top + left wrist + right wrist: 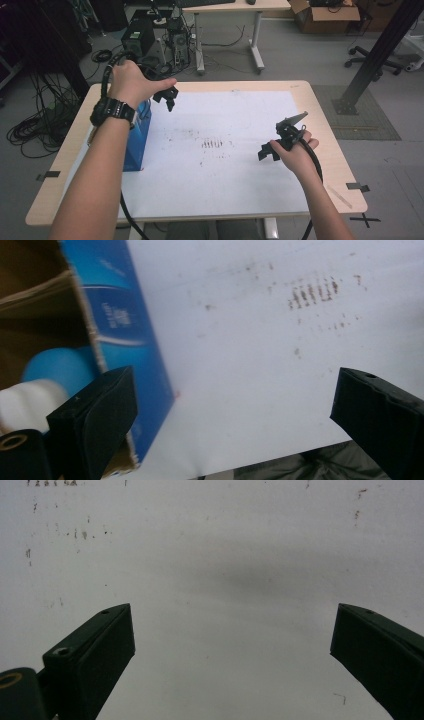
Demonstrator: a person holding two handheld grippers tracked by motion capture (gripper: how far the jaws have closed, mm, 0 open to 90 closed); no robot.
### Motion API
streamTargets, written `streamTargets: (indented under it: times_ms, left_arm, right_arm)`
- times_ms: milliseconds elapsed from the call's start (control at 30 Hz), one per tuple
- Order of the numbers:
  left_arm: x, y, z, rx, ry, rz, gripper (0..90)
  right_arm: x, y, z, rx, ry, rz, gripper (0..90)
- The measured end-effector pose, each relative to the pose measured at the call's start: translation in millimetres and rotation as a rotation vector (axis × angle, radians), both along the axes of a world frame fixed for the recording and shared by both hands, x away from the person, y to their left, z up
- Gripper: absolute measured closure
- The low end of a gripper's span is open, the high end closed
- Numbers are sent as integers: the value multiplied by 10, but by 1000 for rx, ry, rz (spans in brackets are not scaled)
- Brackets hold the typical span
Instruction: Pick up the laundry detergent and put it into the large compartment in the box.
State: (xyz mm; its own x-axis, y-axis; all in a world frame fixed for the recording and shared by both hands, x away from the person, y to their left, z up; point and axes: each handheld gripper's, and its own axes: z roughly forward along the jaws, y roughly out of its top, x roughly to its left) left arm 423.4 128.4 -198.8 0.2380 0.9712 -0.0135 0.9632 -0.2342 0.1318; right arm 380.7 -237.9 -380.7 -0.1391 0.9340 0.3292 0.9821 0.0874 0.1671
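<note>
The blue box [137, 135] is taken as the landmark: it is stood at the left edge of the white sheet [235, 145], open at the top, its long axis running from the near edge of the table [320, 100] toward the far one. Inside it, in the left gripper view, a blue and white object [47, 377] is seen. The left gripper [169, 98] is held just beyond and right of the box's far end, jaws spread wide, nothing between them. The right gripper [269, 151] is kept well to the right of the box, above bare sheet, likewise released and empty. The left hand is judged the nearer. The sheet is marked with brownish specks [215, 145]; beyond the box, computer cases [155, 37] and cables are seen on the floor.
</note>
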Motion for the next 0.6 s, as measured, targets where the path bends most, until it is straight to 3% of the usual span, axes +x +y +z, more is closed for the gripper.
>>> streamTargets:
  times_ms: [100,300,600]
  left_arm:
    - [-4,-79,-71,4,4,-8,50]
    - [-25,-306,-343,-6,35,-36,51]
    - [-41,-417,-543,-8,65,-49,51]
  right_arm:
    - [-5,-6,0,1,-1,4,40]
    - [-28,-44,-8,5,1,0,40]
    - [-67,-132,-25,5,-2,-15,40]
